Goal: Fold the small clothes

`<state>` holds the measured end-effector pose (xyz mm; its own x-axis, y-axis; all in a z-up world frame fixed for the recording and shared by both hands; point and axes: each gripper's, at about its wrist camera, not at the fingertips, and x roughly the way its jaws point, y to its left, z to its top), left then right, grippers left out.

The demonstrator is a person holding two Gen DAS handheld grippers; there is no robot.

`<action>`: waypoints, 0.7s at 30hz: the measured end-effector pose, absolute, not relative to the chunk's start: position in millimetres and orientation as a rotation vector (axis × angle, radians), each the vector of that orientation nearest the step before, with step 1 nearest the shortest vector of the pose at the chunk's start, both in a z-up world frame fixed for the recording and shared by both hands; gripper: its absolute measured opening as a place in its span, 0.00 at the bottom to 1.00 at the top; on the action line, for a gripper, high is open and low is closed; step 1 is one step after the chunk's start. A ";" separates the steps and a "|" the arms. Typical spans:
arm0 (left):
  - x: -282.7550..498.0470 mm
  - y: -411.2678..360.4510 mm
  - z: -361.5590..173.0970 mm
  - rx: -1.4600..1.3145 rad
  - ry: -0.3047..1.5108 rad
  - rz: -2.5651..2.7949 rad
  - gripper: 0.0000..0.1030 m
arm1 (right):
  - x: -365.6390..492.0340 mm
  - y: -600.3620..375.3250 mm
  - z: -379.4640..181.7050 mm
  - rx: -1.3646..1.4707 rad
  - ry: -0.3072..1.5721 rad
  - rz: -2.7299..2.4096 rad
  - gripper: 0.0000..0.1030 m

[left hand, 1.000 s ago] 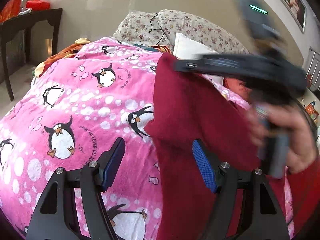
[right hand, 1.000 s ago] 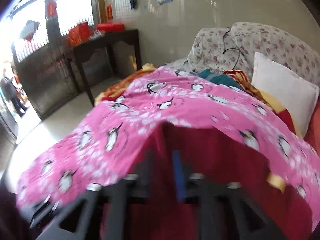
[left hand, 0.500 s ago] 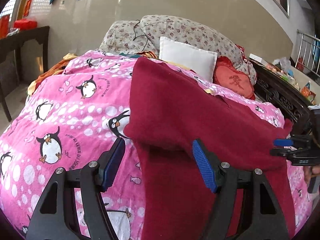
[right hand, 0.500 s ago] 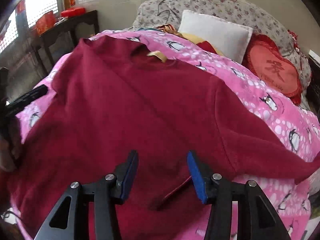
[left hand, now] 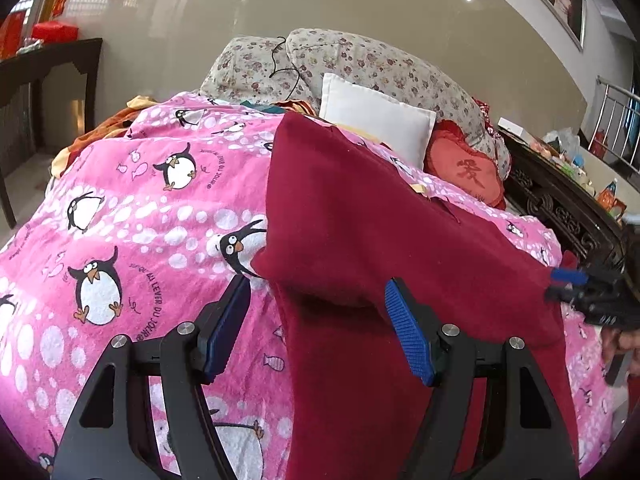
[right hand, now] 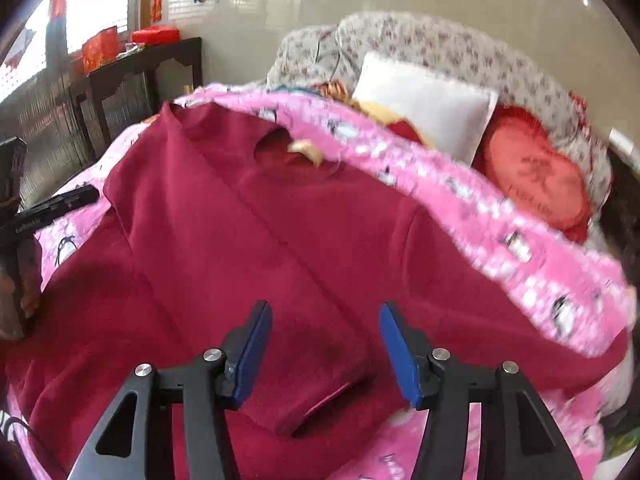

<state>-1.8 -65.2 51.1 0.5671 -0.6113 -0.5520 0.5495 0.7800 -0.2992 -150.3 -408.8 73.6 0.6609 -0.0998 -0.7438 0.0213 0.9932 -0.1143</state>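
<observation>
Both wrist views sit low and close over the dark red fleece sweater (left hand: 360, 240) — left from its left edge, right from its hem — sharing the square white cushion (right hand: 428, 108).

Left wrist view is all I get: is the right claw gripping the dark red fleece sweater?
Observer: No. The right claw is open and empty.
Operator: What's just ahead of it?
Observer: A sleeve cuff of the dark red fleece sweater, lying over the body.
Operator: Where's the collar?
Observer: The round neckline, with a tan label, is at the far end, toward the white square pillow.
</observation>
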 end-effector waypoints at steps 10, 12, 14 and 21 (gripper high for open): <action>-7.4 -67.3 50.8 -0.074 0.673 -0.684 0.68 | -150.8 -432.4 111.3 -0.132 0.716 -0.246 0.04; -6.9 -69.3 50.3 -0.069 0.675 -0.687 0.68 | -136.8 -449.4 111.5 -0.160 0.722 -0.354 0.04; -5.4 -71.3 48.3 -0.063 0.687 -0.688 0.68 | -122.0 -463.8 102.4 -0.101 0.746 -0.351 0.04; -5.9 -70.7 48.8 -0.064 0.675 -0.681 0.68 | -132.7 -471.0 99.6 -0.022 0.729 -0.397 0.29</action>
